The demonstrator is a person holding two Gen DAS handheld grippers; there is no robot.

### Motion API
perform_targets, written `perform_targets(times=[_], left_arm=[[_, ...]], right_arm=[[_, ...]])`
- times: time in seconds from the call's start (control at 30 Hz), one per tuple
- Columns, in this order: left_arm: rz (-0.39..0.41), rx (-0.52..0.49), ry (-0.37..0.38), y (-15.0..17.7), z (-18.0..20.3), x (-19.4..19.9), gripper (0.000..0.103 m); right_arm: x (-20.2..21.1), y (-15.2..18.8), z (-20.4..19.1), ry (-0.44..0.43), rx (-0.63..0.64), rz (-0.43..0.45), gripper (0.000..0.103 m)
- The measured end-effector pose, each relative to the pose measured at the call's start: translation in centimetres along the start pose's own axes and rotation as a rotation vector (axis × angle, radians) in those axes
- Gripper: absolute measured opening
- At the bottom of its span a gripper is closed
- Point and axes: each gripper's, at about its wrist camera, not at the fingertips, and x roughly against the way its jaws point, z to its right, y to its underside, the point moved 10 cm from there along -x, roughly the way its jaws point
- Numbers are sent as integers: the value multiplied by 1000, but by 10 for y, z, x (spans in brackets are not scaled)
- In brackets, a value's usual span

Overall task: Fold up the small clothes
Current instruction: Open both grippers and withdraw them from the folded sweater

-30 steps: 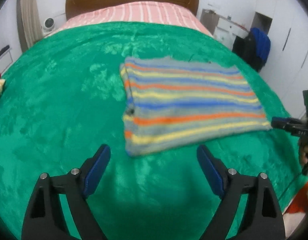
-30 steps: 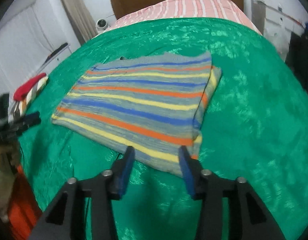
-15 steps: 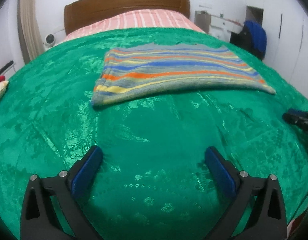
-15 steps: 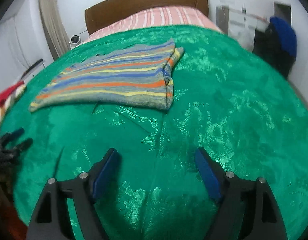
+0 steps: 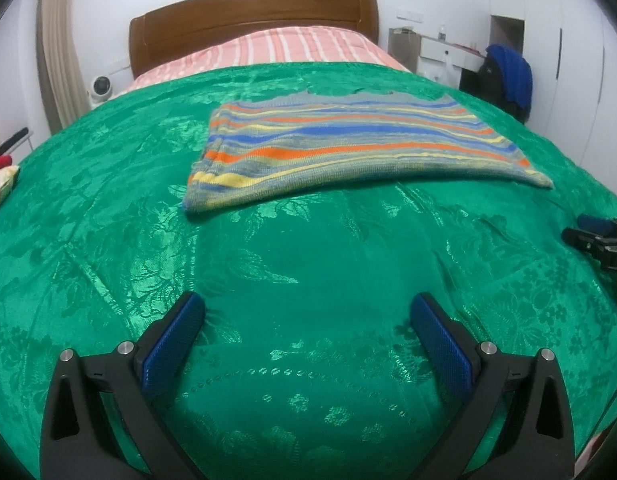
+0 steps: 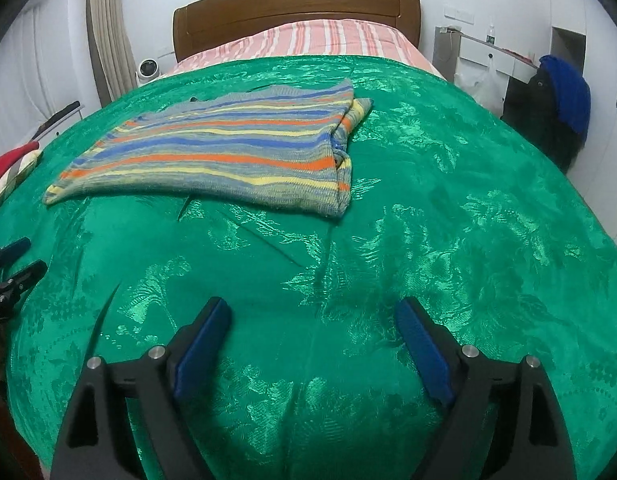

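A folded knit garment with blue, orange, yellow and grey stripes [image 5: 348, 152] lies flat on the green bedspread [image 5: 308, 264]. It also shows in the right wrist view [image 6: 224, 152], with its folded edge to the right. My left gripper [image 5: 308, 312] is open and empty, low over the bedspread, well short of the garment. My right gripper [image 6: 310, 316] is open and empty, also short of the garment. The right gripper's tips show at the right edge of the left wrist view [image 5: 600, 236]. The left gripper's tips show at the left edge of the right wrist view [image 6: 12, 268].
A pink striped pillow area [image 5: 284, 48] and wooden headboard [image 5: 252, 16] lie at the far end. A red and patterned cloth pile [image 6: 12, 168] sits at the bed's left side. A chair with blue and black clothes [image 6: 556, 108] stands at the right.
Both grippers have pulled back and down from the garment toward the near edge of the bed. The right gripper has opened wider. The garment lies still.
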Motion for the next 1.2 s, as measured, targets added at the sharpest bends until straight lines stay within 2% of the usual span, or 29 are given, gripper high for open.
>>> perform_targets(times=[0.93, 1.03, 1.1, 1.13, 1.2], left_arm=[[4, -2, 1, -1, -1, 0, 103], [-20, -10, -7, 1, 1, 2, 103], [-65, -32, -22, -3, 4, 6, 101], [-77, -52, -2, -9, 14, 12, 101], [-43, -89, 61, -26, 36, 23, 101]], right_arm=[[0, 2, -1, 20, 16, -2, 87], [0, 2, -1, 18, 14, -3, 87], [4, 1, -1, -8, 6, -19, 87], [9, 1, -1, -36, -3, -29, 87], [28, -3, 8, -104, -52, 3, 86]])
